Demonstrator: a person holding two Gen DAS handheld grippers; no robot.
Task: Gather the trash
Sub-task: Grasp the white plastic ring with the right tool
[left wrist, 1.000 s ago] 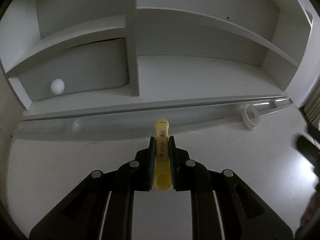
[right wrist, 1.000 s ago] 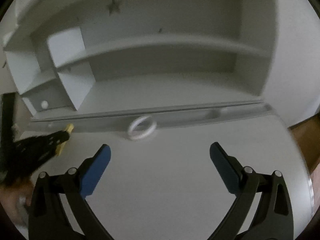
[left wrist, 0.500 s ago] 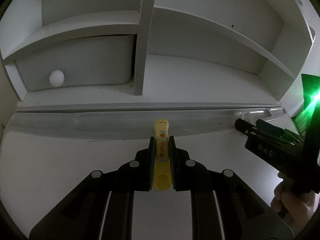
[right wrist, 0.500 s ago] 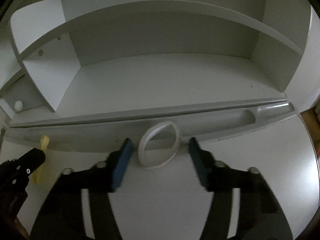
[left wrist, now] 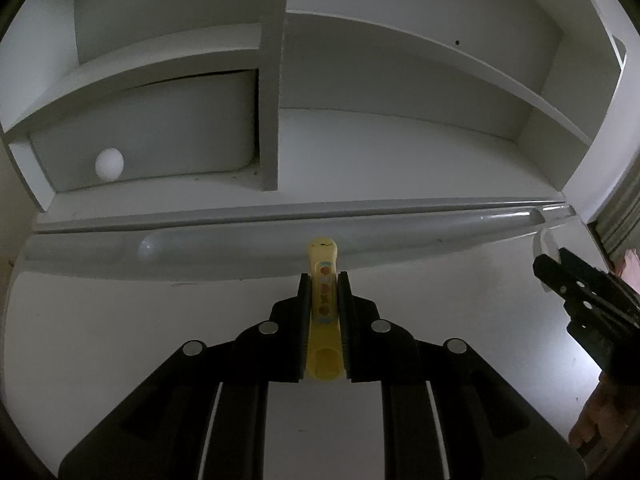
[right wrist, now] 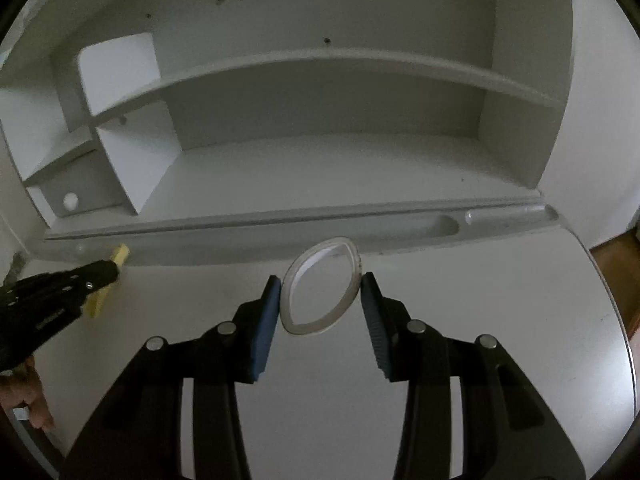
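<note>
Right wrist view: right tongs (right wrist: 320, 286) were closing around the squashed tape ring (right wrist: 320, 285); it could pop out. Left tongs (left wrist: 323, 294) gripped a yellow tube (left wrist: 323, 280).

Right gripper (right wrist: 320, 280) advanced from wide open; jaws closing around white ring (right wrist: 320, 286), squashing it oval.

The smooth white table (right wrist: 500, 300) lies bare on all sides; the white wooden shelf unit (right wrist: 320, 92) walls off its far edge.
</note>
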